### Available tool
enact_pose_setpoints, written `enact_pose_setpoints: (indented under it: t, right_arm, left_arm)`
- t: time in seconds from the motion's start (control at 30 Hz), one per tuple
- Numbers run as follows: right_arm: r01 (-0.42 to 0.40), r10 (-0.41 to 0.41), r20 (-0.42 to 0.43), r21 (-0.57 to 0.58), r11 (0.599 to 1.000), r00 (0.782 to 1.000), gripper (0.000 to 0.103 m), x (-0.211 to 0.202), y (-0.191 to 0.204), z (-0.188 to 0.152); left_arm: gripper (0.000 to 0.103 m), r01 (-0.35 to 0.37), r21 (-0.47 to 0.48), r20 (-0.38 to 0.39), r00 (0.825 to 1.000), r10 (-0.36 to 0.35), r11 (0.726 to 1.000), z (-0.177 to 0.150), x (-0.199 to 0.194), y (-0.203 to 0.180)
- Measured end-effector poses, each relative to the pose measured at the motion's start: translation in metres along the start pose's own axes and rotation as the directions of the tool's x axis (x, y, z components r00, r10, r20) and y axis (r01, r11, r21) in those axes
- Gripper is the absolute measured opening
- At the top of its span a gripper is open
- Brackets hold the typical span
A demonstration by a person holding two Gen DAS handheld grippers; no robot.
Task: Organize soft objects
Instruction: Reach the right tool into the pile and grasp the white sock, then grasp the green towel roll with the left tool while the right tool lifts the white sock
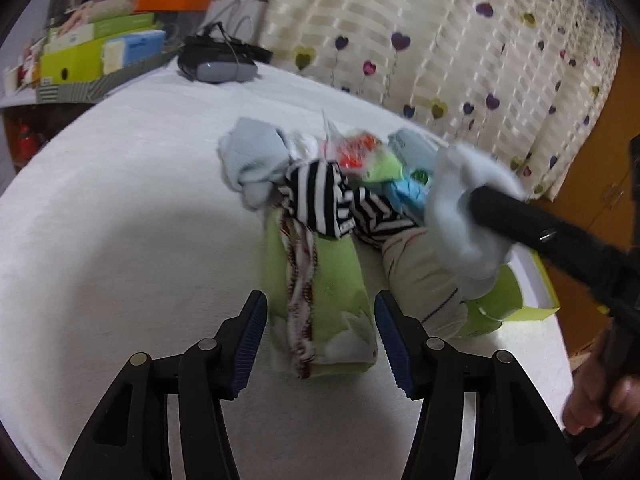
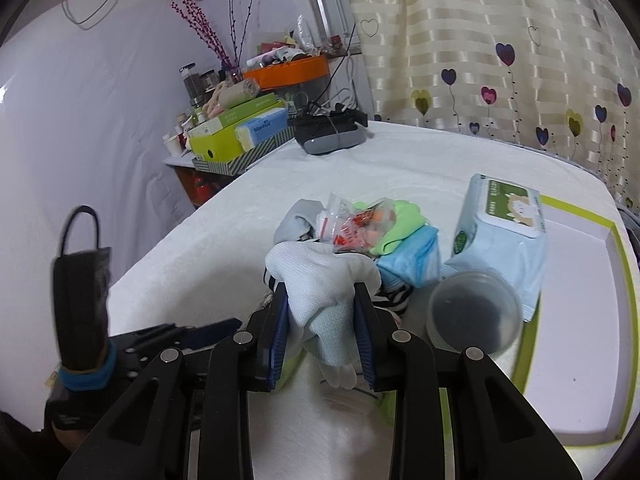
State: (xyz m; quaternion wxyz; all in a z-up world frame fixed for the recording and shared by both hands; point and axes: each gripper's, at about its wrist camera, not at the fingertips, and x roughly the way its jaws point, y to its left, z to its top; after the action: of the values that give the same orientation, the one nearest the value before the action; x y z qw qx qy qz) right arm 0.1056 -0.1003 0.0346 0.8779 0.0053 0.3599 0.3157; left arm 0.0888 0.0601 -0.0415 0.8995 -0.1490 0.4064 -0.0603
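Surface: white textured bed (image 2: 420, 160) against a cream curtain with heart print (image 2: 500, 40); cluttered side shelf with green boxes (image 2: 224, 136) and an orange tray (image 2: 288, 72) at the far left.
Pile: mixed soft items heaped mid-bed, with a grey sock (image 1: 248, 160), black-and-white striped cloth (image 1: 320, 196), crinkly clear packet with red and orange print (image 2: 356, 224), neon green cloth (image 2: 396, 224), blue cloth (image 2: 412, 260).
Left hand-held gripper (image 1: 320, 340): jaws apart, straddling the near end of a lime-green sock (image 1: 332, 296) that has a red-and-white patterned strip (image 1: 300, 300) lying along it. Pads sit just beside the sock on both sides; contact unclear.
Right hand-held gripper (image 2: 320, 332): clamped on a pale blue-white sock (image 2: 324, 292), which bunches above the pads and hangs below them, lifted over the pile. In the left wrist view the same sock is a blur at the right.
Tray: white tray with lime-green rim (image 2: 616, 280) at the right edge of the bed.
Tissue pack: pale blue wet-wipe pack (image 2: 500, 236), upright at the tray's left edge.
Cup: clear plastic cup (image 2: 472, 312) on its side, just in front of the pack.
Far end: dark headset with cable (image 2: 332, 132) near the shelf.
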Motion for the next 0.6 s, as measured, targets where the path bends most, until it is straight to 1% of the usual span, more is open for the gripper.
enact_pose_setpoints:
  t: [0.1, 0.23, 0.27, 0.3, 0.33, 0.4, 0.47, 0.6]
  right_arm:
    - [0.002, -0.002, 0.013, -0.001, 1.000, 1.000, 0.031, -0.005, -0.001, 0.000]
    - [0.003, -0.003, 0.020, -0.001, 1.000, 1.000, 0.031, -0.009, -0.003, 0.000]
    - [0.003, -0.003, 0.021, 0.000, 1.000, 1.000, 0.031, -0.010, -0.003, 0.000]
    - [0.003, -0.003, 0.022, 0.001, 1.000, 1.000, 0.031, -0.011, -0.004, -0.001]
    - [0.004, -0.004, 0.024, 0.001, 1.000, 1.000, 0.031, -0.013, -0.004, -0.001]
    - [0.007, -0.007, 0.030, 0.002, 1.000, 1.000, 0.031, -0.018, -0.004, -0.002]
    - [0.011, -0.011, 0.037, 0.003, 1.000, 0.999, 0.031, -0.023, -0.005, -0.004]
    - [0.023, -0.023, 0.054, 0.013, 1.000, 0.998, 0.031, -0.036, -0.006, -0.008]
  left_arm:
    - [0.056, -0.014, -0.004, -0.028, 1.000, 0.014, 1.000, 0.000, 0.010, -0.001]
    - [0.055, -0.051, 0.024, -0.024, 0.998, 0.051, 0.998, 0.000, 0.014, -0.007]
    - [0.053, -0.062, 0.034, -0.022, 0.998, 0.062, 0.998, 0.000, 0.014, -0.009]
    - [0.046, -0.067, 0.042, -0.023, 0.997, 0.068, 0.997, 0.000, 0.015, -0.010]
    - [0.044, -0.074, 0.050, -0.022, 0.997, 0.075, 0.996, -0.001, 0.014, -0.010]
    - [0.036, -0.076, 0.051, -0.019, 0.997, 0.077, 0.996, -0.003, 0.011, -0.010]
    - [0.034, -0.077, 0.050, -0.015, 0.997, 0.078, 0.996, -0.005, 0.006, -0.009]
    - [0.033, -0.076, 0.049, 0.000, 0.997, 0.076, 0.996, -0.012, -0.011, -0.010]
